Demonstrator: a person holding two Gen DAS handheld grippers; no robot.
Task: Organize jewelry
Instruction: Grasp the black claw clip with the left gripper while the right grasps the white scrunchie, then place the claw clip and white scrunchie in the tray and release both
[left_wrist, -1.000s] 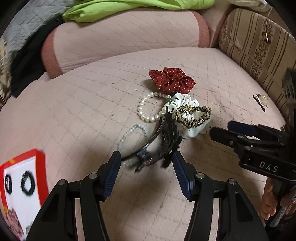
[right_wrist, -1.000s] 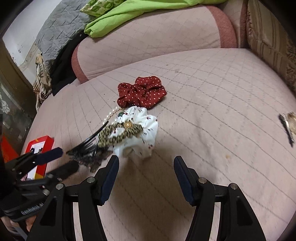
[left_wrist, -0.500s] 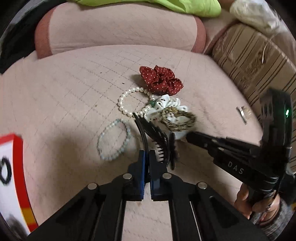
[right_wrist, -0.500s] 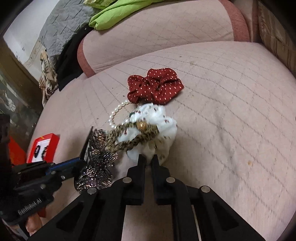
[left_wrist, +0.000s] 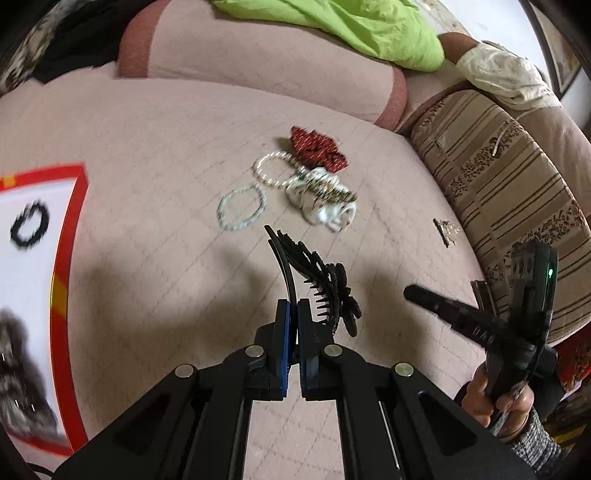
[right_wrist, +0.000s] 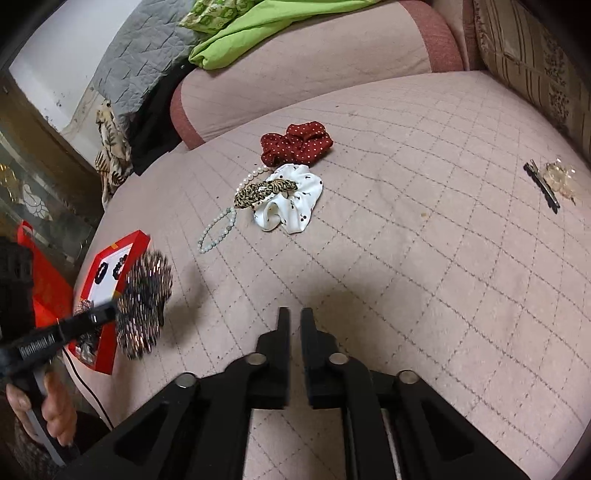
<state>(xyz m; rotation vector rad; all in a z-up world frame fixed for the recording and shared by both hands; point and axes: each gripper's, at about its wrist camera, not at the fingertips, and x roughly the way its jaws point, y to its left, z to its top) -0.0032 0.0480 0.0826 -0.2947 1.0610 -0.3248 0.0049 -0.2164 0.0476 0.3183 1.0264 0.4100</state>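
My left gripper (left_wrist: 293, 308) is shut on the thin arm of a black hair clip (left_wrist: 317, 273) with a glittery flower, held above the pink quilted cushion (left_wrist: 166, 258). In the right wrist view that clip (right_wrist: 144, 306) hangs blurred beside the red box (right_wrist: 125, 238). My right gripper (right_wrist: 294, 325) has its jaws opening, a narrow gap between them and nothing in it. Ahead of it lie a white scrunchie (right_wrist: 295, 203), a leopard hair tie (right_wrist: 264, 190), a red dotted scrunchie (right_wrist: 295, 146), a pearl bracelet (right_wrist: 255, 175) and a pale bead bracelet (right_wrist: 216, 230).
The red box (left_wrist: 68, 236) with a white inside holds black hair ties, at the left cushion edge. A hairpin with a clear ornament (right_wrist: 543, 184) lies far right near a striped cushion (left_wrist: 509, 177). A green cloth (right_wrist: 258, 26) covers the bolster behind.
The left gripper closed on the black clip and carried it up and away from the pile toward the red box. The right gripper shut, drew back from the white scrunchie, then parted slightly, empty.
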